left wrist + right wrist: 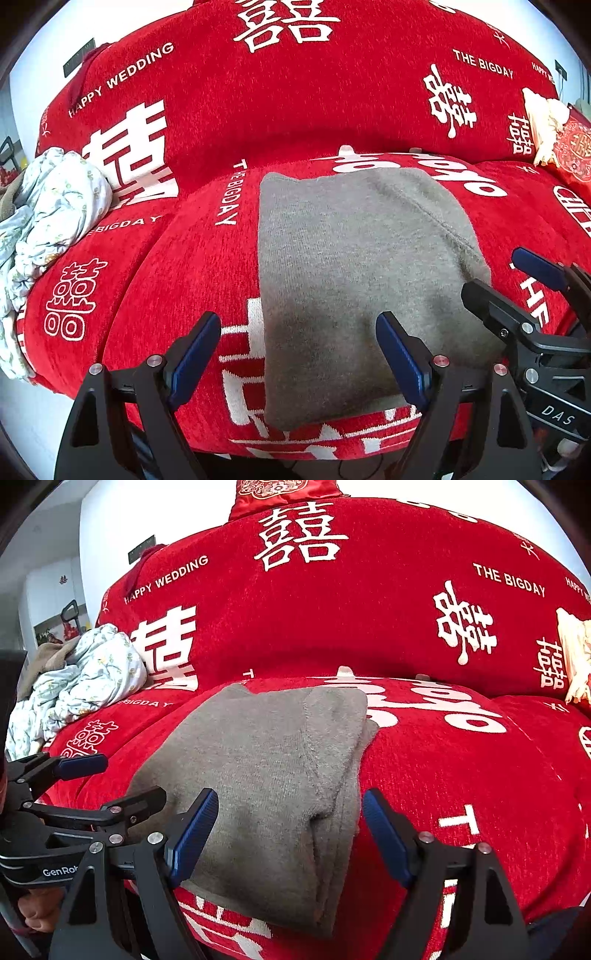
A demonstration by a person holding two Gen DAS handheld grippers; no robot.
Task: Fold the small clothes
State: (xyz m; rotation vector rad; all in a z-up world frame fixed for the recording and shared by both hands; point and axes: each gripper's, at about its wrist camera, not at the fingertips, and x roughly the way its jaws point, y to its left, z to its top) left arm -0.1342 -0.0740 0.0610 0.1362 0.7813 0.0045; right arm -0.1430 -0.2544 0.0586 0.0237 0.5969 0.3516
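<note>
A grey knitted garment (351,277) lies folded into a flat rectangle on the red sofa seat (166,295). In the left wrist view my left gripper (298,325) hovers open over the garment's near left part, its blue pads apart and holding nothing. My right gripper (493,271) stands open at the garment's right edge. In the right wrist view the garment (266,775) shows stacked layers along its right side. My right gripper (291,797) is spread wide over the near end, empty. The left gripper (133,777) is open beside the garment's left edge.
A crumpled pale floral cloth (48,206) and a brown cloth (48,657) are piled on the sofa's left end. A cream tasselled cushion (543,122) and a red embroidered cushion (572,147) sit at the right. The sofa back (295,110) rises behind. A hand (37,912) grips the left tool.
</note>
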